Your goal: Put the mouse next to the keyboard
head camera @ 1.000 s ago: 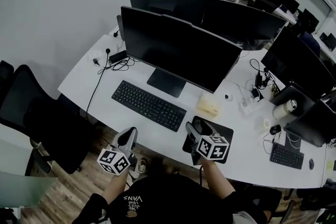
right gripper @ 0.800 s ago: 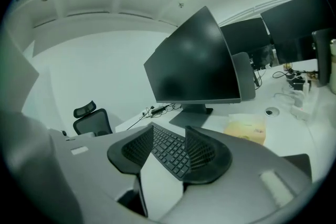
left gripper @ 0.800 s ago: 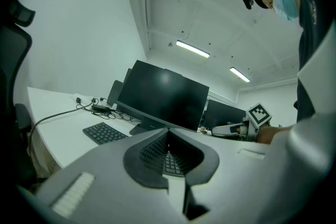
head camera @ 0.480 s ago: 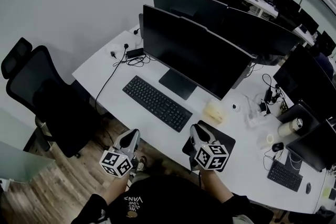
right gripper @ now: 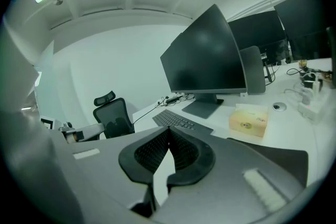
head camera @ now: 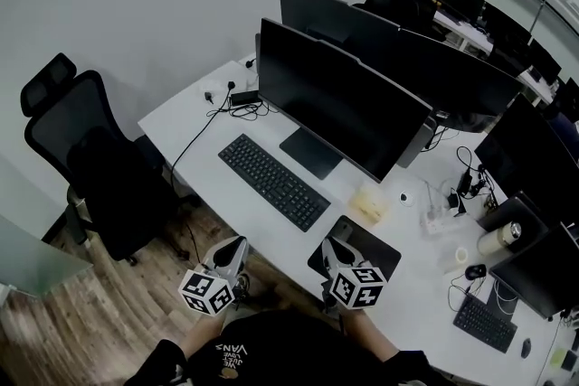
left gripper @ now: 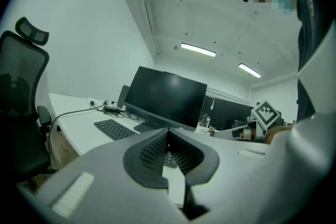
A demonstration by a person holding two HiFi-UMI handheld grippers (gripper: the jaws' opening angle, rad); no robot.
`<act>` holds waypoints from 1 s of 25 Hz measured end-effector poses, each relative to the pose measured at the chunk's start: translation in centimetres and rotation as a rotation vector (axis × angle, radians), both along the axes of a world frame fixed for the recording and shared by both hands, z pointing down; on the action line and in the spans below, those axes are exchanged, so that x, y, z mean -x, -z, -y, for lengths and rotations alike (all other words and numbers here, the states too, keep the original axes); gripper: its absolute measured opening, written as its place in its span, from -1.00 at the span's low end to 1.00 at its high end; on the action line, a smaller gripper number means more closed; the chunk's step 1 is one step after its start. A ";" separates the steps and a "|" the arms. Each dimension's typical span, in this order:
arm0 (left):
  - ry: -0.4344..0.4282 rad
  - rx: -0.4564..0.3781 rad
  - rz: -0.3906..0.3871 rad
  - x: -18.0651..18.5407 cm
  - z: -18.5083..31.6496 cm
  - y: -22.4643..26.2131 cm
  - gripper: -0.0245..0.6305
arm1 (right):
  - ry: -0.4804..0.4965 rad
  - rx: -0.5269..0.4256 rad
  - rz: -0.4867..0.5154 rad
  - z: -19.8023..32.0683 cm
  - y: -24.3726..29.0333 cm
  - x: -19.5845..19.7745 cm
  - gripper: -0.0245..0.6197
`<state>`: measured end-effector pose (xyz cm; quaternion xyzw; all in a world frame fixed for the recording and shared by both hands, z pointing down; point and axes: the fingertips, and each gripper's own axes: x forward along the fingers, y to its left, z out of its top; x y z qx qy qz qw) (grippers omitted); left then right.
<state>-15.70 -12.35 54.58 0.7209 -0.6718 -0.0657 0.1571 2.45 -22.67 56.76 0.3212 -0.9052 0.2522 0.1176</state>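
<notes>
**Right of the keyboard (head camera: 274, 181): both claws closed, mouse not visible**

Just past the keyboard's right end, a black mouse pad (head camera: 378, 250) lies on the white bench (head camera: 194, 140). The right claw (head camera: 336, 249) hovers over the near-left part of that pad. In the right gripper view its tips (right gripper: 169, 131) are pressed together with nothing between them. The mouse cannot be made out in any view. The claw covers part of the pad, so whether the mouse sits beneath it cannot be told.

The left claw (head camera: 232, 250) hangs off the bench's near edge, in front of the keyboard's right half and above the wooden floor (head camera: 118, 321). Its jaws also meet at the tips and hold nothing. The left gripper view looks past them toward the keyboard.

Behind the keyboard stands a dark monitor (head camera: 339, 99) on its foot. A pale tissue box (head camera: 369, 203) rests right of the keyboard, between the pad and the monitor. Left of the keyboard, off the bench, is a black office chair (head camera: 99, 167).
</notes>
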 end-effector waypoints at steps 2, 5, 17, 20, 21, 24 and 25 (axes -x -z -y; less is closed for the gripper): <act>0.014 0.008 0.018 -0.7 -0.4 -0.3 -0.92 | 0.017 0.009 -0.019 -0.6 -0.8 -0.4 -0.90; 0.027 0.017 0.031 -1.6 -0.9 -0.8 -0.92 | 0.031 0.002 -0.047 -1.3 -1.5 -1.1 -0.91; 0.012 0.059 0.034 -4.0 -1.6 -2.1 -0.92 | 0.021 -0.003 -0.088 -2.4 -3.0 -3.4 -0.91; -0.010 0.059 0.029 -4.4 -1.5 -2.1 -0.92 | 0.020 0.000 -0.085 -2.5 -3.1 -3.4 -0.91; -0.015 0.063 0.025 -4.6 -1.5 -2.2 -0.92 | 0.021 0.000 -0.084 -2.5 -3.1 -3.4 -0.91; -0.024 0.071 0.018 -4.7 -1.5 -2.3 -0.92 | 0.022 0.003 -0.085 -2.5 -3.1 -3.4 -0.91; -0.025 0.072 0.018 -4.7 -1.5 -2.3 -0.92 | 0.023 0.003 -0.085 -2.5 -3.1 -3.4 -0.91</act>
